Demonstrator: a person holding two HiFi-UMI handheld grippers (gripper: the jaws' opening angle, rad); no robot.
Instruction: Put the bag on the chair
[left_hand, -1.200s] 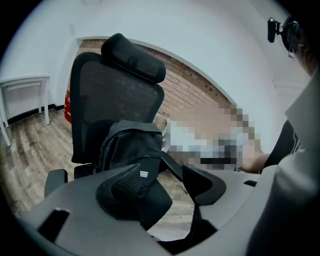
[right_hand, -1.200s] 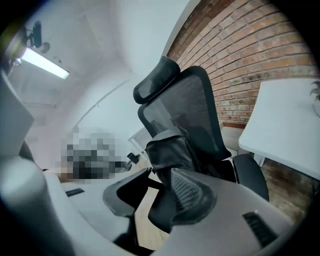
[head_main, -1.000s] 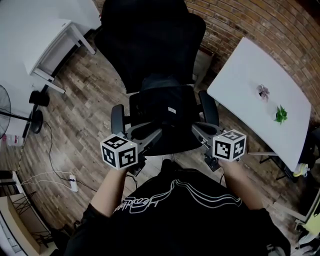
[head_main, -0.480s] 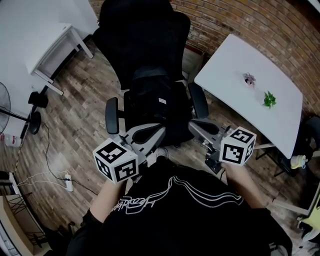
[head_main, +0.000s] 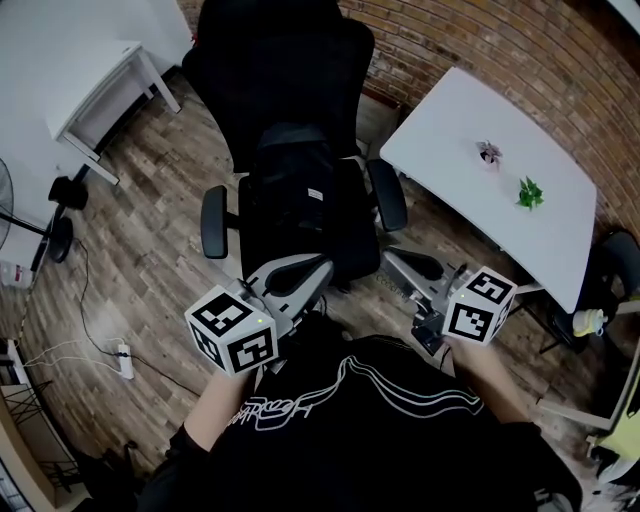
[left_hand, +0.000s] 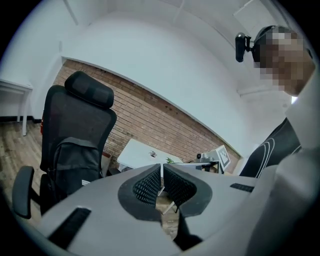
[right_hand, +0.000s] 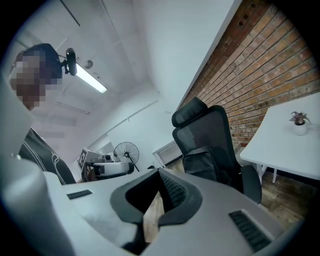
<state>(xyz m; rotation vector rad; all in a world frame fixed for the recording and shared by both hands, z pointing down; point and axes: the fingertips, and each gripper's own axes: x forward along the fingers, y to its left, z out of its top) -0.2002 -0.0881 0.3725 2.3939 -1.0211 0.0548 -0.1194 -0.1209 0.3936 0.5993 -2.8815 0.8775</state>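
black bag (head_main: 290, 190) upright on the seat of the black office chair (head_main: 280, 70), its back against the backrest, between the two armrests. the left claw (head_main: 318, 270) and right claw (head_main: 392, 258) are both on the near side of the seat's front edge, apart from the bag, each pointing toward the chair. in the left gripper view the ribbed pads are together with nothing between them; in the right gripper view the pads likewise meet on nothing. a white counter (head_main: 470, 215) stands to the right of the chair, carrying a small potted plant (head_main: 489, 152) and a green sprig (head_main: 528, 192) near its far edge. wood-plank floor (head_main: 150, 240) below; brick wall (head_main: 480, 40) behind the counter.
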